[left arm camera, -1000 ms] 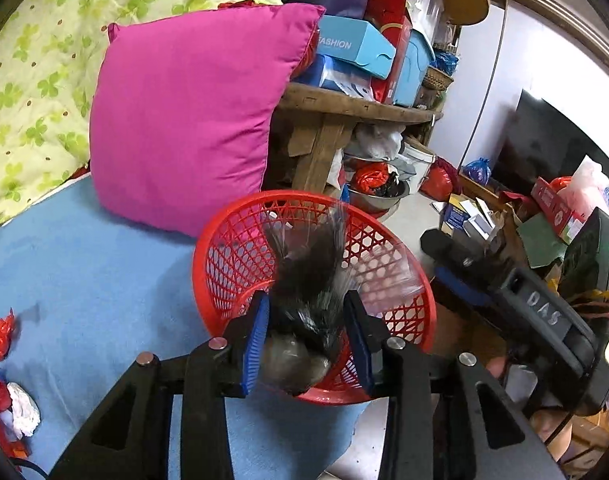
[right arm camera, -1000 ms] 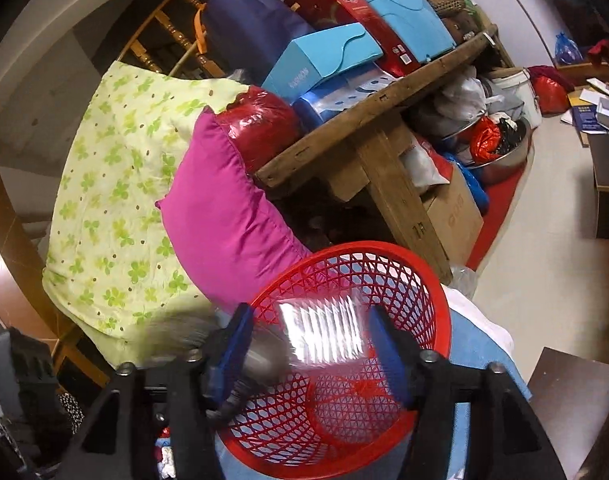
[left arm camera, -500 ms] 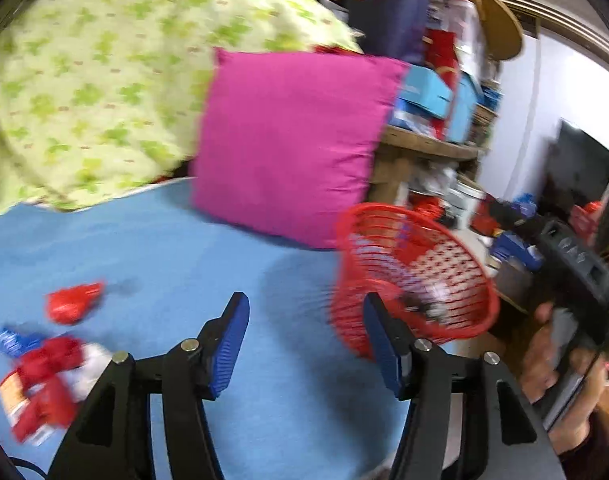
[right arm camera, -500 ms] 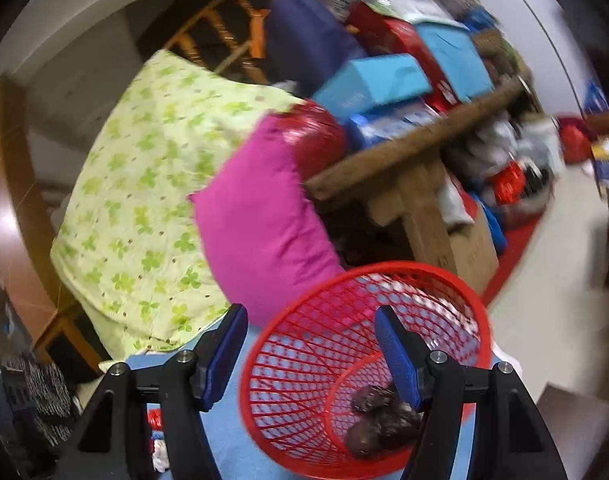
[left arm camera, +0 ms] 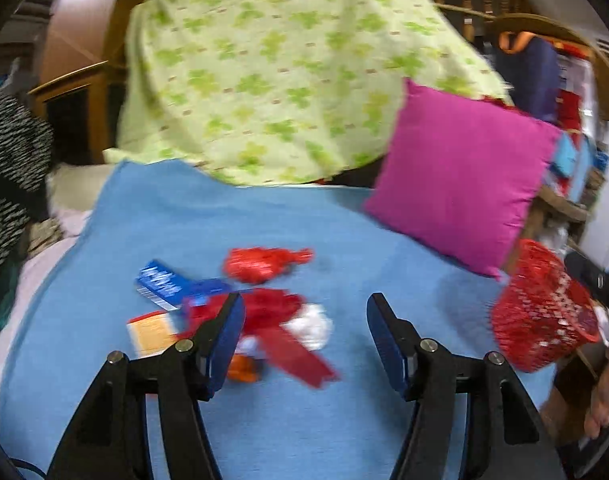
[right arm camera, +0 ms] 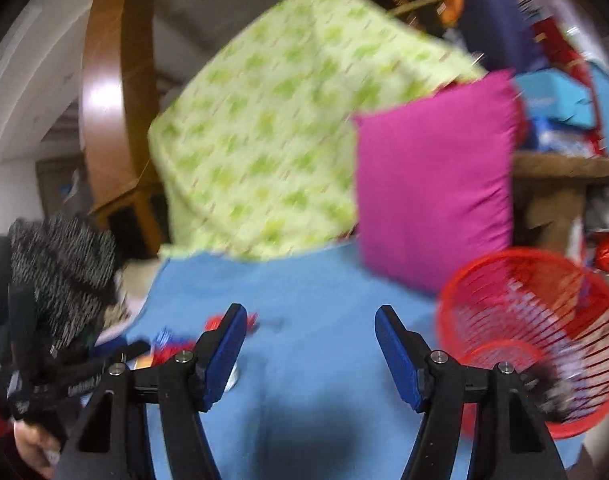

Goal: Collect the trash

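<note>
A pile of trash lies on the blue sheet (left arm camera: 288, 432): red wrappers (left arm camera: 264, 265), a blue packet (left arm camera: 162, 285), a crumpled white paper (left arm camera: 310, 325) and an orange-white card (left arm camera: 152, 332). My left gripper (left arm camera: 304, 332) is open and empty, just above and in front of the pile. The red mesh basket (left arm camera: 540, 320) stands at the sheet's right edge; in the right wrist view (right arm camera: 532, 332) it holds dark trash. My right gripper (right arm camera: 310, 340) is open and empty over the sheet, left of the basket. The pile (right arm camera: 172, 346) shows partly, behind its left finger.
A magenta pillow (left arm camera: 460, 184) leans behind the basket. A green-patterned cushion (left arm camera: 280, 76) stands at the back. A cluttered wooden shelf (right arm camera: 564, 160) is at the right. The left gripper's body (right arm camera: 76, 380) shows at lower left in the right wrist view.
My left gripper let go of the dark bag into the basket, opened, and swung left to the trash pile. My right gripper also swung left, away from the basket.
</note>
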Motion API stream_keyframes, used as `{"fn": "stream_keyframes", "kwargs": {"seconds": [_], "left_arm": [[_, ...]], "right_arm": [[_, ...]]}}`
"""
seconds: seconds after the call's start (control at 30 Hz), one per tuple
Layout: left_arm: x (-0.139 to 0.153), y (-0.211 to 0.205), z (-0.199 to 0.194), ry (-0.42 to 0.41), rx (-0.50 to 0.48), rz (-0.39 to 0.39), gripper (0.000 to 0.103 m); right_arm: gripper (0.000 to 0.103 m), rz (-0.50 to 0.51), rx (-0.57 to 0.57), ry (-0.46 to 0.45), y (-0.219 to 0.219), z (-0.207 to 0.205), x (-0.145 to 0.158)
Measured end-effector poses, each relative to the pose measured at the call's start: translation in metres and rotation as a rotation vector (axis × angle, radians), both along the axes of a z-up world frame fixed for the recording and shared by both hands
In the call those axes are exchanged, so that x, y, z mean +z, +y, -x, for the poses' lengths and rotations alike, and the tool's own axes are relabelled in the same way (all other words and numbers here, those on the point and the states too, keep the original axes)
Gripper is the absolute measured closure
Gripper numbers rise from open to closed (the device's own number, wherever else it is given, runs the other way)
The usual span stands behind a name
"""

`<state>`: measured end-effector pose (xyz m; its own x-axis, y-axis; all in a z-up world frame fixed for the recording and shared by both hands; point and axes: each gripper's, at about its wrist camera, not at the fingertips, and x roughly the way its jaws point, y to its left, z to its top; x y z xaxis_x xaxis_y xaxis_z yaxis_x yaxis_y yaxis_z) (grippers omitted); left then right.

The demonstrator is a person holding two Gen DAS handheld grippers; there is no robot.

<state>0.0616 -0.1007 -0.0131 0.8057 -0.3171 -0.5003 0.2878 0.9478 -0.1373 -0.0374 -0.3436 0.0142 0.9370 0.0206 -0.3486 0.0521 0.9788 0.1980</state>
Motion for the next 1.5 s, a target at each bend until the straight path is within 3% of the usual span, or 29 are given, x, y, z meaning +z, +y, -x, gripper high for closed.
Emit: {"fn": "stream_keyframes", "kwargs": {"seconds": [0.23, 0.43, 0.6, 0.83, 1.07, 1.23, 1.33, 1.5], "left_arm": [[-0.015, 0.059, -0.019, 0.079, 0.192, -0.019, 0.039], [-0.035, 0.122, -0.035, 0.214, 0.357, 0.024, 0.039], [-0.044, 0.151, -0.038, 0.256, 0.408, 0.061, 0.039], [-0.060, 0.150, -0.045, 0.316, 0.378, 0.050, 0.039], [-0.069, 0.140, -0.057, 0.335, 0.325, 0.073, 0.039], [-0.072, 0.121, -0.066, 0.332, 0.268, 0.050, 0.039], [-0.074, 0.112, -0.070, 0.332, 0.252, 0.006, 0.039], [-0.081, 0.113, -0.080, 0.359, 0.227, 0.048, 0.039]], "right_arm": [[0.033, -0.060, 0.131, 0.281, 0.038, -0.062, -0.051], [0.033, -0.217, 0.207, 0.379, 0.050, -0.088, -0.074], [0.033, -0.273, 0.248, 0.418, 0.071, -0.107, -0.084], [0.033, -0.379, 0.283, 0.453, 0.089, -0.136, -0.097], [0.033, -0.409, 0.292, 0.420, 0.100, -0.162, -0.095], [0.033, -0.403, 0.327, 0.412, 0.116, -0.185, -0.095], [0.033, -0.414, 0.282, 0.415, 0.113, -0.192, -0.097], [0.035, -0.412, 0.180, 0.456, 0.093, -0.194, -0.106]]}}
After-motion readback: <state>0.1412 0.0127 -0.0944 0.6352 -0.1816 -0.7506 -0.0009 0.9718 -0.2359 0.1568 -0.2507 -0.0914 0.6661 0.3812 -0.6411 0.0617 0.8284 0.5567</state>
